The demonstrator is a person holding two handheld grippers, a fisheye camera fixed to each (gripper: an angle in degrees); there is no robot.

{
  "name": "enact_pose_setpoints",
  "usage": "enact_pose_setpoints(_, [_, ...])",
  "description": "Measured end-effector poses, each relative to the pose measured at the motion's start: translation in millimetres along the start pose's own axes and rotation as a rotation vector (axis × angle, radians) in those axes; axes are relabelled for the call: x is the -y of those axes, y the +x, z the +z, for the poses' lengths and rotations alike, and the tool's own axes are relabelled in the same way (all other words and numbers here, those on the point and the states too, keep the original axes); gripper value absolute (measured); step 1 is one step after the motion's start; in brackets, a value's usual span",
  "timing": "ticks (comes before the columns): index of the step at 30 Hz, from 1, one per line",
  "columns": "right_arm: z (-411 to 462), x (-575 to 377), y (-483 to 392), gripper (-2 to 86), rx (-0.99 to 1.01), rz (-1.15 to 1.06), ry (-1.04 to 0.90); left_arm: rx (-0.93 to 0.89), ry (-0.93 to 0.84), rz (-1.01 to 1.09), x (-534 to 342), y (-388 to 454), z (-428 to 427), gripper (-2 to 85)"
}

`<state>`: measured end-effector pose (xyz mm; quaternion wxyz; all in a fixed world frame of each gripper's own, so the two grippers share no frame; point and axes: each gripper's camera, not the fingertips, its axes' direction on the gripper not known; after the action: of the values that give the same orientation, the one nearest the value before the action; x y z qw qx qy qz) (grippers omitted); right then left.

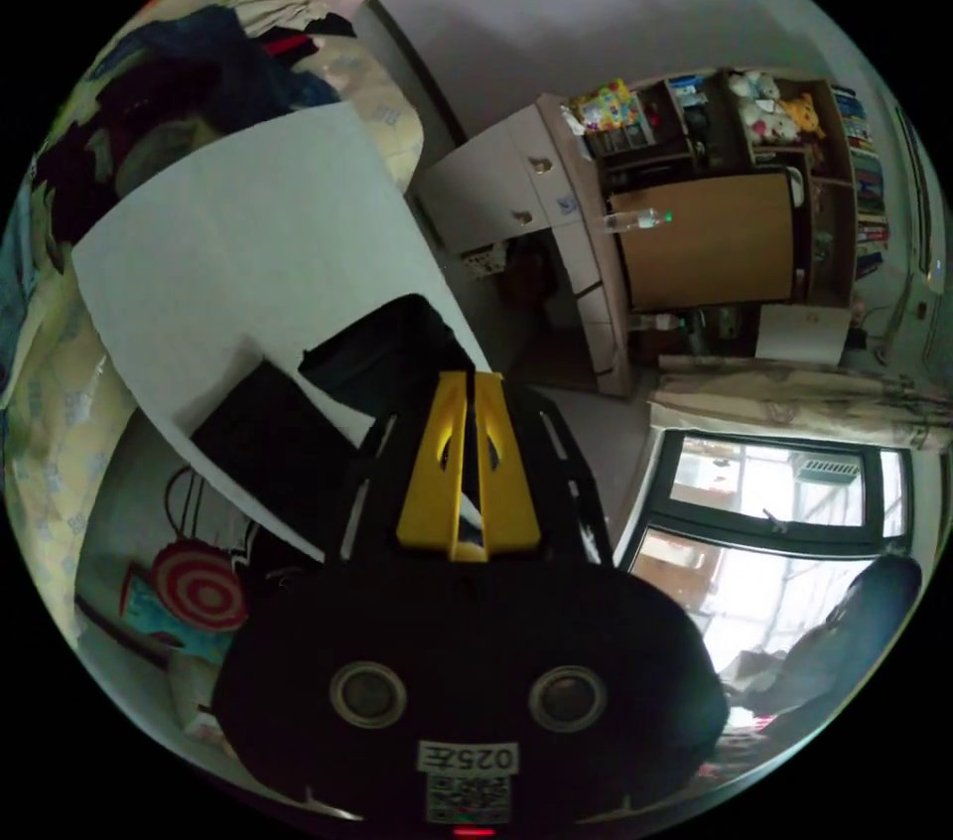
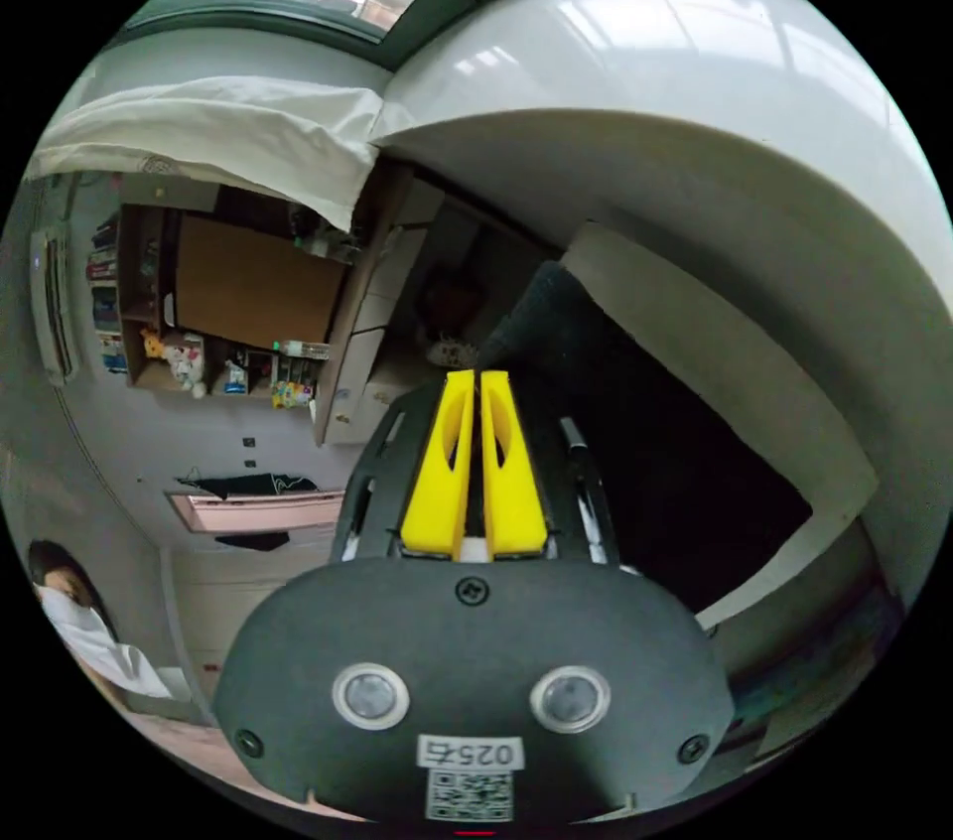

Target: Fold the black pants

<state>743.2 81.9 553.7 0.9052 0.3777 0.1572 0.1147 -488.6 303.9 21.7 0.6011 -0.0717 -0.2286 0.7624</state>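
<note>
The black pants (image 1: 263, 448) lie on a white board (image 1: 248, 234), with a raised fold (image 1: 392, 349) running up to my left gripper (image 1: 475, 375). Its yellow jaws are pressed together at the cloth's edge. In the right gripper view the black pants (image 2: 655, 463) spread over the white board (image 2: 740, 383) and rise in a ridge toward my right gripper (image 2: 475, 373). Those yellow jaws are closed too, with dark cloth at their tips. The exact pinch point is hidden behind each pair of jaws.
A heap of dark clothes (image 1: 189, 75) sits beyond the board on a patterned bedsheet (image 1: 50, 443). A desk with shelves and soft toys (image 1: 735, 214) and a window (image 1: 784, 492) lie off to the side. A person (image 2: 74, 622) sits at the edge of the right gripper view.
</note>
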Motion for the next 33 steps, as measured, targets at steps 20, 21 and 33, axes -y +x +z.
enact_pose_setpoints(20, [150.6, 120.8, 13.5, -0.8, 0.044, 0.058, -0.277, 0.033, -0.184, -0.062, 144.6, -13.7, 131.9, -1.4])
enact_pose_setpoints(21, [147.4, 124.4, 12.4, -0.8, 0.084, 0.058, -0.283, -0.01, -0.182, -0.028, 145.5, -9.6, 123.3, -1.4])
enact_pose_setpoints(33, [48.4, 77.2, 26.4, -0.7, 0.025, -0.015, -0.325, -0.282, -0.127, 0.001, -9.8, -106.9, -34.0, -1.4])
